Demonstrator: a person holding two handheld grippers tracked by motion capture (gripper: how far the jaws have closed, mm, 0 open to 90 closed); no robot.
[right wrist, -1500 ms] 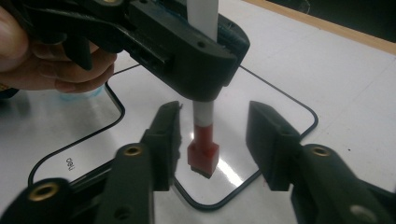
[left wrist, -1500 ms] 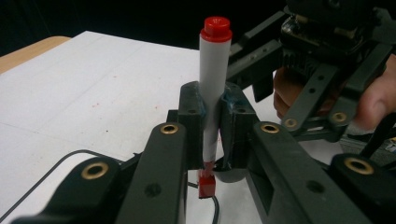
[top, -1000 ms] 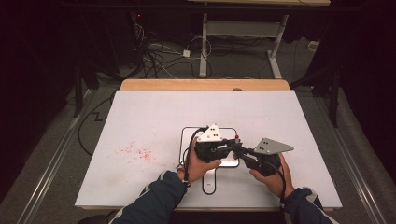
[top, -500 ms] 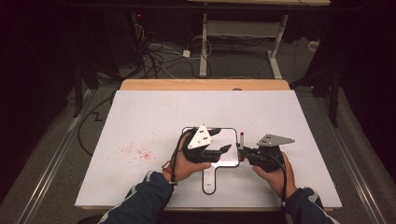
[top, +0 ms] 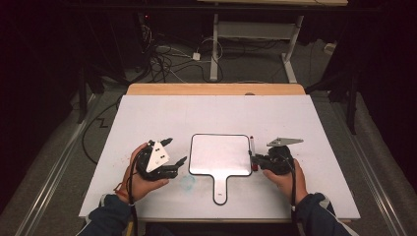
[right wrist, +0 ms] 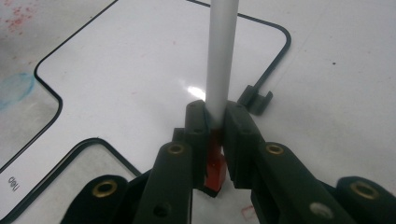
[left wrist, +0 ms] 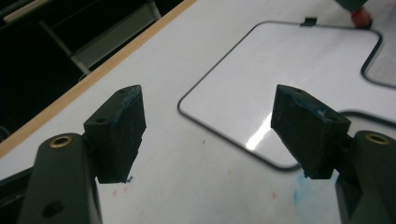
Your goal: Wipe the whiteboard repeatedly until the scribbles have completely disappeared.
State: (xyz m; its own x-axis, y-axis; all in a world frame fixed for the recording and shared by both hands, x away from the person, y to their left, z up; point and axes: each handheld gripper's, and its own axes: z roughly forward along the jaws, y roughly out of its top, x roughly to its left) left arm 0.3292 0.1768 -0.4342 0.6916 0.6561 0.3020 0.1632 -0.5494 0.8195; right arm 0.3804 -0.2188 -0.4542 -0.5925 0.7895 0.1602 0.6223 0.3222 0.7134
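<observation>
White marker (right wrist: 219, 56) with red end pinched in right gripper (right wrist: 215, 122), at right edge of whiteboard (top: 220, 155) | left gripper (left wrist: 210, 135) empty, jaws just opened, left of board | risk: board unheld, may slide under pen; smooth barrel may twist between pads.

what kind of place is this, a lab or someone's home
Most likely a lab or workshop test bench: a white table with only a small whiteboard on it, loose cables on the floor behind, and bare desk frames in a dark room.

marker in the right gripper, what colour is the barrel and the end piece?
The marker has a white barrel and a red end piece, clamped in the right gripper. Right gripper view shows it best.
</observation>
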